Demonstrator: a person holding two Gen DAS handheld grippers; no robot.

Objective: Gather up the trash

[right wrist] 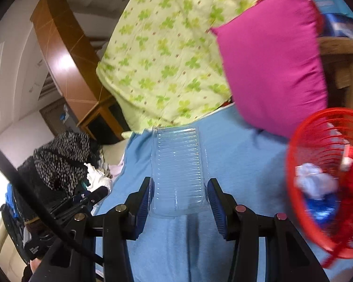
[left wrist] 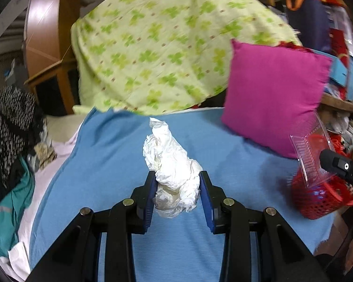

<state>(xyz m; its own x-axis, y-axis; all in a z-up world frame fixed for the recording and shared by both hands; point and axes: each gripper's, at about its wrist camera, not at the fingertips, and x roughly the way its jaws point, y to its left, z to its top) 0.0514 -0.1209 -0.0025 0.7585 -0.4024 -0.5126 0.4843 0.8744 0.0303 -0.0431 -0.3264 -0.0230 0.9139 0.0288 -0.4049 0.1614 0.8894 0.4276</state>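
Two grippers, each carrying one piece of trash above the bed. Left gripper (left wrist: pixel 177 183): fingers (left wrist: pixel 148 197) closed on a crumpled white tissue (left wrist: pixel 170 164), which bulges out ahead of the blue pads and hangs a little below them. Right gripper (right wrist: pixel 180 196): fingers (right wrist: pixel 217 209) clamped on the near end of a clear ribbed plastic tray (right wrist: pixel 177 164); the tray sticks forward, lifted off the blue bedsheet (right wrist: pixel 235 164).

Red mesh basket (right wrist: pixel 301 188) at the right edge of the bed, just beside the right gripper. Inside it: a crumpled pale wad, something blue, something red; too blurred to name. In the left wrist view the same basket (left wrist: pixel 317 202) sits behind the held tray.

Magenta pillow (left wrist: pixel 273 94) leans at the head of the sheet, next to a green clover-print quilt (left wrist: pixel 153 47). Heap of clothes (left wrist: pixel 11 129) on the left side of the bed. Wooden cabinet (right wrist: pixel 66 54) behind.
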